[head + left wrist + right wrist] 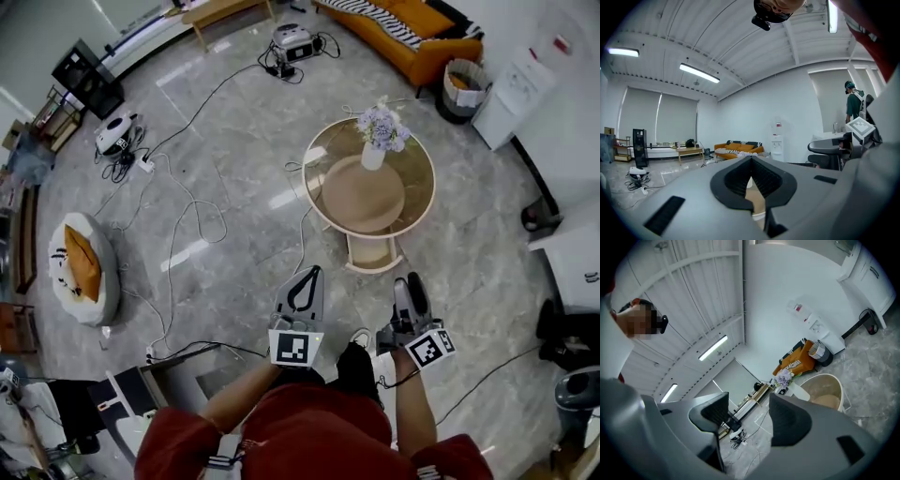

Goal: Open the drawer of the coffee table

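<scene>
The left gripper (314, 274) has its ribbed black pads pressed together at the tips, with nothing between them. Only a sliver of beige background shows through the gap lower down in the left gripper view (751, 161). The right gripper (410, 284) has its jaws spread and empty, a clear gap between the two dark pads (749, 401). Both are held low in front of the person, well apart from the furniture.

Ahead stands the coffee table (418, 178), round, with a glass top in a pale rim and a tan shelf visible underneath. The drawer (372, 251) is a small white-framed box with a beige inside, at the table's near edge and facing the person. It seems to stand out from under the rim, though how far it is pulled I cannot tell. Near the far edge of the top a white vase (373, 156) holds lilac flowers (382, 125).

This looks like the approach step, with nothing touched yet. The next move likely calls for lowering the spread right gripper to the drawer's front lip, closing on it and pulling straight back. The polished grey stone floor (234, 169) is strewn with cables (192, 211).
</scene>
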Demonstrator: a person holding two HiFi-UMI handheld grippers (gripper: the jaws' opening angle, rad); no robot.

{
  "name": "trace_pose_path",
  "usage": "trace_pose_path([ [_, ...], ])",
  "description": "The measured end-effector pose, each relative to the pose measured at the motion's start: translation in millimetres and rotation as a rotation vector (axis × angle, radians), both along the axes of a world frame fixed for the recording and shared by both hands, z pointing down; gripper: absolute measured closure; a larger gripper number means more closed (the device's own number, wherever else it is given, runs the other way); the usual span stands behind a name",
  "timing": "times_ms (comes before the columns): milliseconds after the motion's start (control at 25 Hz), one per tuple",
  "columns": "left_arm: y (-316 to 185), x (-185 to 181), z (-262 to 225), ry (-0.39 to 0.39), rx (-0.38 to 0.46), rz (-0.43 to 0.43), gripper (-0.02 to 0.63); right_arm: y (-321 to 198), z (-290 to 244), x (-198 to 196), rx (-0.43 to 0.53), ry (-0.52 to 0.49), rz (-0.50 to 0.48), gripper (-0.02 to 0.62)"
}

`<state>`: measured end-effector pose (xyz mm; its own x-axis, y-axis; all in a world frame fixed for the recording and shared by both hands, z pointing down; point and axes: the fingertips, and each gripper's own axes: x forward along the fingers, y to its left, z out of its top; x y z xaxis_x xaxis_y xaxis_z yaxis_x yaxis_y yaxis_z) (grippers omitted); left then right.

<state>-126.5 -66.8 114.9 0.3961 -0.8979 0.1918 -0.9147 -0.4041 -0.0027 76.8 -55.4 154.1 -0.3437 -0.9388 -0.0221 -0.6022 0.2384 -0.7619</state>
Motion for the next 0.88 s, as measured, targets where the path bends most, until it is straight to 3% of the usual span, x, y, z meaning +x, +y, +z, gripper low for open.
trace_pose_path([
  [120,1.9,-9.9,-19.5,-0.024,0.022,-0.006,0.592,7.1,-24.6,-6.6,0.023,0.025,0.006,0.311],
  [240,-6.3,-12.5,-38.6,-0.034,0.078,-0.003,0.592,5.9,-31.0,-1.0,-0.043,0.097,0.061,0.314],
  [360,-13.3,-12.4,-58.1,-0.052,0.119,0.022,0.592,2.7,-46.1,0.5,-0.069,0.313,0.111,0.327],
  [520,-16.4,-13.5,-81.0,-0.071,0.183,0.055,0.592,1.7,-89.8,-4.3,0.027,0.634,0.146,0.344],
  [600,-16.0,-17.6,-91.1,-0.063,0.160,0.057,0.592,0.5,-114.1,-8.0,0.078,0.745,0.171,0.372],
  [760,-23.9,-19.8,-101.7,-0.056,0.167,0.046,0.592,-4.0,-144.7,-5.1,0.156,0.832,0.222,0.444],
  [880,-23.4,-18.9,-104.6,-0.079,0.173,0.046,0.592,-4.9,-145.3,-3.6,0.174,0.839,0.221,0.507],
])
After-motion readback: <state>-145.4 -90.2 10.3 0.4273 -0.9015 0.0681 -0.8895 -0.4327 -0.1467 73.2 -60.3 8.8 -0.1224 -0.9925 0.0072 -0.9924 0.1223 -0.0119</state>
